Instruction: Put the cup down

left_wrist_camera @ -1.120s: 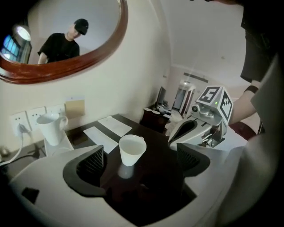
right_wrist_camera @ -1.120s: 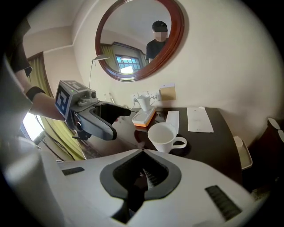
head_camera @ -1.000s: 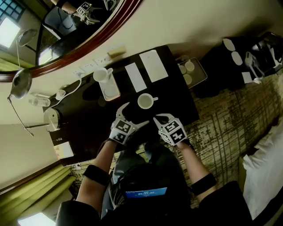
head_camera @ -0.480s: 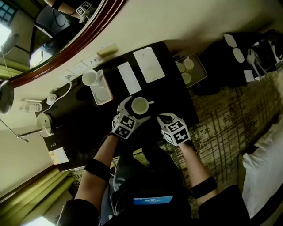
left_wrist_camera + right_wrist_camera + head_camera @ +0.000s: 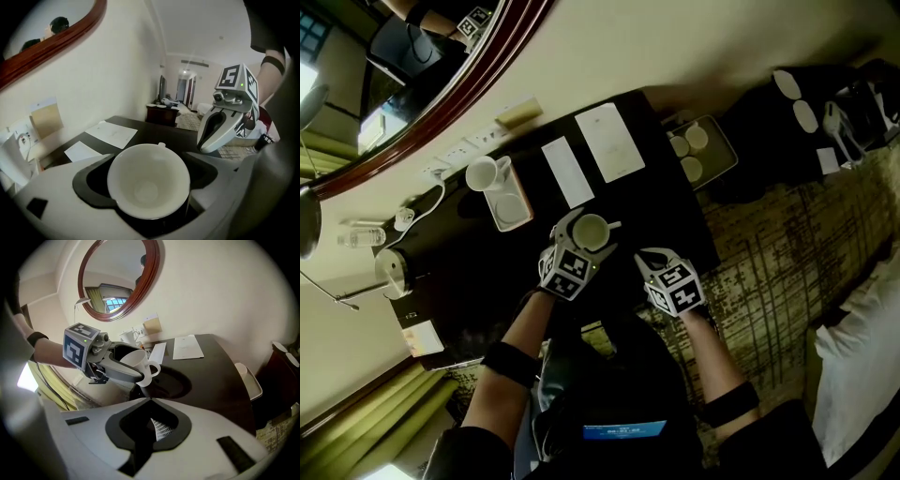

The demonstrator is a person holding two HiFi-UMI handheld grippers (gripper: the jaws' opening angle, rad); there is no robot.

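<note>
Left gripper (image 5: 586, 234): jaws just been closing, pads pressed on 1 white cup (image 5: 148, 180) between them, upright, low at desk (image 5: 675, 216). Right gripper (image 5: 151, 403): jaws together, empty, just beside. Risk: smooth sloped wall slips, cup tips, chips.

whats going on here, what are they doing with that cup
A person works at a dark desk with a gripper in each hand. The left gripper has a white cup between its jaws, which have just been closing and seem to press on the cup's sides. The cup is upright and empty, either on the desk or just above it; I cannot tell which. The right gripper is shut and empty, hovering near the desk's front edge.
</note>
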